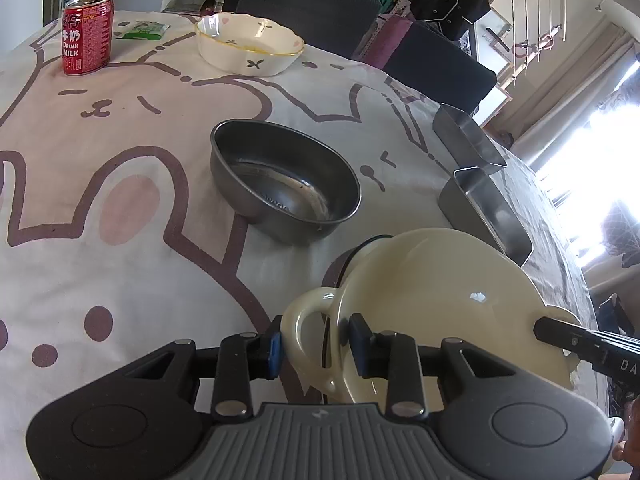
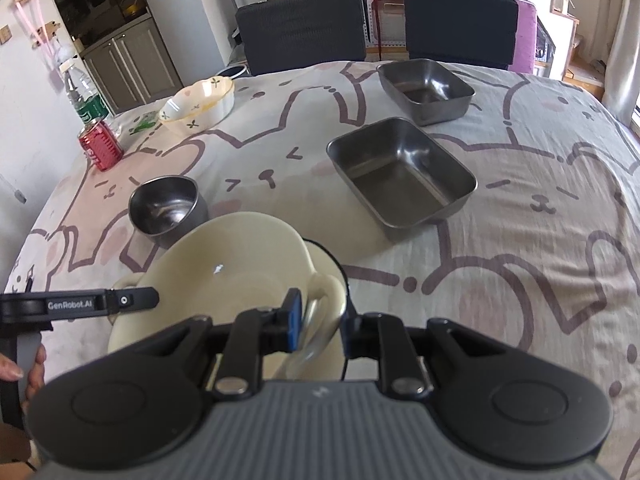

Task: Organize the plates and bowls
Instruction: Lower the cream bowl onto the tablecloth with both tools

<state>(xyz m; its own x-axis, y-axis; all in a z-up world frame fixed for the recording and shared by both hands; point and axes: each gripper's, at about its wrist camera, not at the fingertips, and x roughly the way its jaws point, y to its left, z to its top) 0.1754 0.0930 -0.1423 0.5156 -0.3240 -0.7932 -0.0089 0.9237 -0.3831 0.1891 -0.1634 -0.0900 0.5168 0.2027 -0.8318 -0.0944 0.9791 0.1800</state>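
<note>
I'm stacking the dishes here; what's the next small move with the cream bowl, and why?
Probably ease the cream bowl straight down and level it. The left gripper and right gripper each hold one of its handles, and it sits tilted over the black-rimmed dish, seemingly not yet nested.

**Tool appearance**

Left tool (image 1: 316, 350): black linkage arms, blue pads, silver rivets, ribbed grey body flanked by round black housings. Right tool (image 2: 318, 330): same build. "GenRobot.AI" is printed in white on the left tool's black finger, seen from the right wrist.
</note>
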